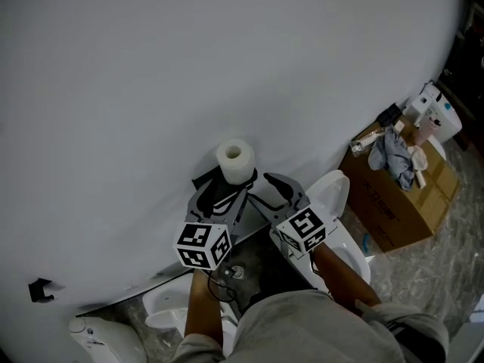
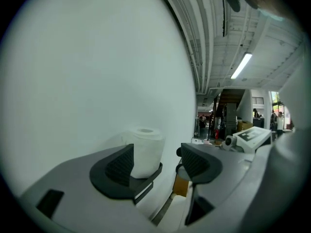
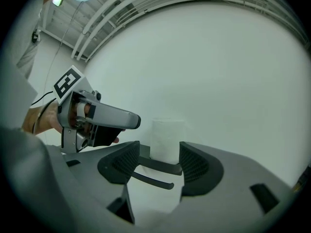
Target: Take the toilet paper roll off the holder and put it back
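Note:
A white toilet paper roll (image 1: 235, 159) stands upright on a black holder (image 1: 203, 178) fixed to the white wall. My left gripper (image 1: 223, 195) is just in front of it, open, with the roll (image 2: 146, 152) ahead of the left pad on the holder's shelf (image 2: 148, 176); the pads do not touch it. My right gripper (image 1: 276, 191) is close on the right, also open. In the right gripper view the roll (image 3: 167, 140) shows through the gap of the right gripper (image 3: 159, 152), beyond the tips, above the holder's curved arms (image 3: 158, 166). The left gripper (image 3: 97, 118) appears at that view's left.
A white toilet (image 1: 333, 195) stands below the right gripper. A cardboard box (image 1: 401, 210) with rags and bottles sits against the wall at right. A small black bracket (image 1: 41, 288) is on the wall low left, with a white object (image 1: 106, 339) on the floor beneath.

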`<state>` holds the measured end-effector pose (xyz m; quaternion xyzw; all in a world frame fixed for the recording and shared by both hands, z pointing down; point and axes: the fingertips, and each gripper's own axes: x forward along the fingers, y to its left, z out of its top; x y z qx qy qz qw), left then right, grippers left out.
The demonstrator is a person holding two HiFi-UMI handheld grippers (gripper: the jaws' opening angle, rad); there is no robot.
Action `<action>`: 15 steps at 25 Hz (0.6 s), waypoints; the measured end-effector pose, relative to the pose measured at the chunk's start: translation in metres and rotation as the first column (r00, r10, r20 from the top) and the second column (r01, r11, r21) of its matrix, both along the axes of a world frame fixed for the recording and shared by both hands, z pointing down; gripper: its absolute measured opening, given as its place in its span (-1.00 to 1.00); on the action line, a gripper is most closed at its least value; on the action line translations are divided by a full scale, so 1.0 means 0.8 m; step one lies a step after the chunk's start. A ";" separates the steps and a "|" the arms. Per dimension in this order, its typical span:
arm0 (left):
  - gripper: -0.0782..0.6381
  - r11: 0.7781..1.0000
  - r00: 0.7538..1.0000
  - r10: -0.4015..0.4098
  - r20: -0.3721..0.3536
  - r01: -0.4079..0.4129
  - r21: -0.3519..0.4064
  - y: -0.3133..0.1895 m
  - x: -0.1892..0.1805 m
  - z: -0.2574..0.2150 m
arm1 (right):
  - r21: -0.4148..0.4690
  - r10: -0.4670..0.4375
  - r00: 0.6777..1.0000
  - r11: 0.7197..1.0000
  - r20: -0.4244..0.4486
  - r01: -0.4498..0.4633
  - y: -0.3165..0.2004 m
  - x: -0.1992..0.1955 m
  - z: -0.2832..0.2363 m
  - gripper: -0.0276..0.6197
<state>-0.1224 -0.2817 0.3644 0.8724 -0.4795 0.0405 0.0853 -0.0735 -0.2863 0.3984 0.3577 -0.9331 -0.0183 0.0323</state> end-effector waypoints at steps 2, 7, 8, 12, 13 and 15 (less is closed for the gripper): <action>0.08 1.000 1.000 0.011 0.012 -0.011 -0.010 -0.007 0.003 0.003 | -0.007 -0.004 1.000 1.000 -0.004 0.004 -0.005 -0.002 0.003 -0.17; 0.09 0.999 1.000 0.022 -0.004 -0.022 -0.034 -0.024 0.005 0.001 | -0.015 -0.010 1.000 1.000 -0.012 0.009 -0.021 -0.002 0.005 -0.14; 0.09 0.999 1.000 0.022 -0.004 -0.022 -0.035 -0.027 0.005 -0.001 | -0.019 -0.015 1.000 1.000 -0.012 0.015 -0.024 -0.003 0.005 -0.12; 0.14 0.999 0.999 0.023 0.037 -0.022 -0.043 -0.041 0.005 0.000 | -0.043 -0.036 0.999 0.998 0.008 0.036 -0.038 -0.012 0.004 -0.05; 0.16 0.999 0.999 0.027 0.039 -0.025 -0.047 -0.042 0.005 0.001 | -0.048 -0.039 0.999 0.998 0.013 0.040 -0.040 -0.014 0.005 -0.04; 0.19 0.998 0.999 0.032 0.038 -0.030 -0.052 -0.046 0.006 0.002 | -0.060 -0.045 0.999 0.997 0.018 0.046 -0.044 -0.018 0.007 -0.03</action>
